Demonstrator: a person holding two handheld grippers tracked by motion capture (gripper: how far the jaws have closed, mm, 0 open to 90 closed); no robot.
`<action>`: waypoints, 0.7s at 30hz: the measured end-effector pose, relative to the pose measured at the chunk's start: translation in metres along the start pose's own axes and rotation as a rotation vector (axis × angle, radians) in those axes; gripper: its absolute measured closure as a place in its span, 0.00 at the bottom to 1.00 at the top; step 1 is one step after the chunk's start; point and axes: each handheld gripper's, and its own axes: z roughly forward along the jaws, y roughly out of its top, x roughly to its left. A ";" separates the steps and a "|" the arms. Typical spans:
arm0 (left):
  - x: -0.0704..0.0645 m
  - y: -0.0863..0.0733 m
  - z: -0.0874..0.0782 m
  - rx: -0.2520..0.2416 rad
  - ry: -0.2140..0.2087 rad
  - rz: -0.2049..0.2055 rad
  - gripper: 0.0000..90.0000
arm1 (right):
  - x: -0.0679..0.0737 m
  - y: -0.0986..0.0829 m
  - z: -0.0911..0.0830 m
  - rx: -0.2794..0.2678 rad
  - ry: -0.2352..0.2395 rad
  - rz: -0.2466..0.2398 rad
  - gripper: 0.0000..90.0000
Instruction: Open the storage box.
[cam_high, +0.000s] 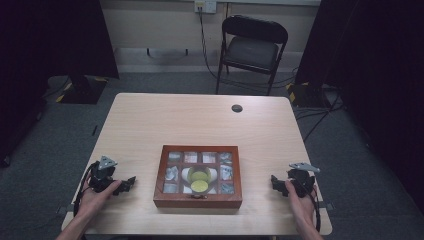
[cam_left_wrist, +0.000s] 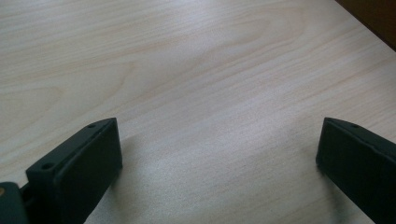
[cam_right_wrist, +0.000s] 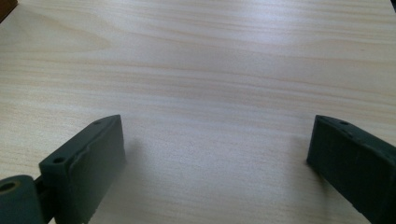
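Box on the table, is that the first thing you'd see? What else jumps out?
Yes: the wooden box sits mid-table near the front edge, its windowed lid showing a yellow-green ring inside. A left claw and a right claw rest on either side, both open. A black chair stands behind the table.

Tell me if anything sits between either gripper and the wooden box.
Nothing visible does. The box lies mid-table, with bare table between it and the left gripper and the right gripper. Both hold their jaws open.
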 end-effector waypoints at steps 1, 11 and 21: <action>0.000 0.000 0.000 0.000 0.000 0.000 0.00 | 0.000 0.000 0.000 0.000 0.000 0.000 0.04; 0.001 0.002 -0.003 0.025 0.009 0.001 0.04 | 0.000 0.000 0.000 0.001 -0.002 0.000 0.03; -0.004 0.006 -0.008 0.045 -0.021 0.022 0.19 | 0.000 -0.002 -0.002 0.000 -0.003 -0.002 0.04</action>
